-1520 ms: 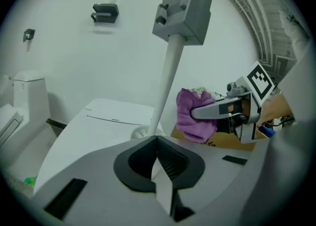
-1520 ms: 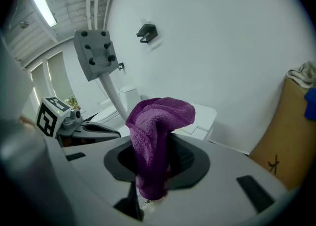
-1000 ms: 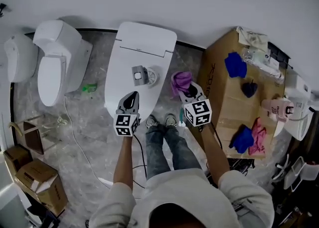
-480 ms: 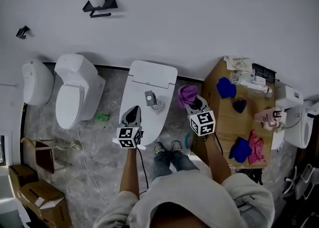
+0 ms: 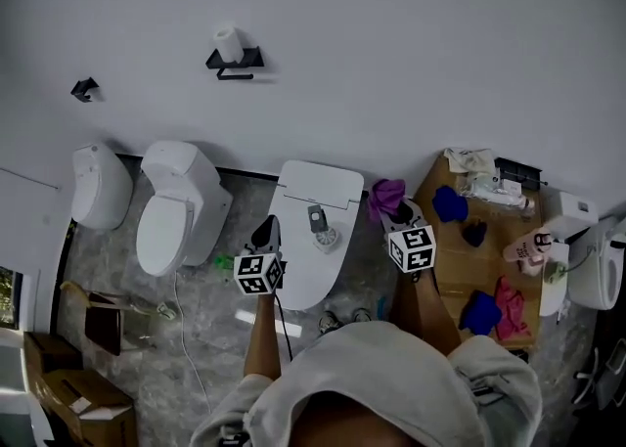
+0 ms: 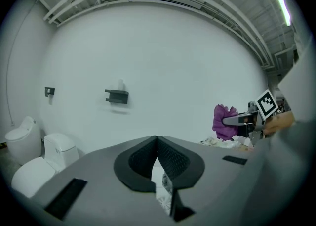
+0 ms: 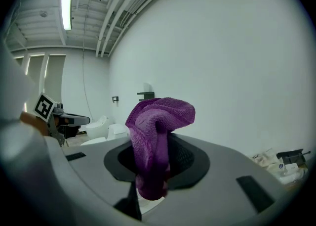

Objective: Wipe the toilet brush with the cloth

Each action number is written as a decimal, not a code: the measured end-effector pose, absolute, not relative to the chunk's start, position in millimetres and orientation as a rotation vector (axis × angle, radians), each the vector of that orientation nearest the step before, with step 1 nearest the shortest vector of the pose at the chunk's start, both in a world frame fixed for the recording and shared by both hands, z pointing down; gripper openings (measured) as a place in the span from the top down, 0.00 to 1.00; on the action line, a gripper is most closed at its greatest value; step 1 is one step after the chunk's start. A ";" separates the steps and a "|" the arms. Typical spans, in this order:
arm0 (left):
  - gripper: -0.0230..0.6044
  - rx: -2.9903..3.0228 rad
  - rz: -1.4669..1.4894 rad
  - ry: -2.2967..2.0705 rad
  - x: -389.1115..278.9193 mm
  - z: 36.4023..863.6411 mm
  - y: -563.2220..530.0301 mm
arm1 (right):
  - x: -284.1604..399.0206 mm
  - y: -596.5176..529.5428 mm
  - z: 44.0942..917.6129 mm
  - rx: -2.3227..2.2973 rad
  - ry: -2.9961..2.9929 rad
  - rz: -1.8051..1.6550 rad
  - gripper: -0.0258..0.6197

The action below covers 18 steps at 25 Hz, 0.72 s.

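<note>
Wiping has not begun. The right claw (image 5: 392,210) is clenched on the purple cloth (image 5: 386,195), which bunches up above its jaws. The left claw (image 5: 264,231) is pressed shut with nothing in it.

What looks to be the toilet brush (image 5: 319,224), a small grey piece on a round base, stands between the two claws and below them, on the closed toilet lid (image 5: 305,274), touched by neither. Both the grasp and the wipe remain.

There is open air between the claws. The wall (image 5: 391,64) lies ahead, the lid's rim drops off near the left claw, and a cluttered cardboard worktop (image 5: 455,261) crowds the right claw's outer side.
</note>
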<state>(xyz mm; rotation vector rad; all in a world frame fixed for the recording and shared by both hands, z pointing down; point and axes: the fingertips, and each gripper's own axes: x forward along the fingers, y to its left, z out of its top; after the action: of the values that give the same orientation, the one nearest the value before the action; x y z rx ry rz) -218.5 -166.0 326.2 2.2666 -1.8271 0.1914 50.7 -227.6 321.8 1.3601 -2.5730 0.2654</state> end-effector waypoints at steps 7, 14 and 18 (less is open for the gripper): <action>0.93 2.301 0.138 -1.886 -225.7 301.2 -167.6 | 60.6 -221.5 311.7 1.404 -2.556 0.233 0.77; 0.93 2.293 0.154 -1.876 -231.8 307.6 -172.4 | 58.4 -231.2 308.7 1.407 -2.546 0.219 0.77; 0.93 2.282 0.157 -1.881 -235.3 309.6 -170.5 | 54.4 -232.5 307.7 1.393 -2.551 0.213 0.77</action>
<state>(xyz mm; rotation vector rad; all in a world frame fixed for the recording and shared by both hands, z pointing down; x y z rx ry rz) -235.3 -170.5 309.6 2.2822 -1.8813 0.1565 54.4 -232.5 307.7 1.3933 -2.5509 0.2125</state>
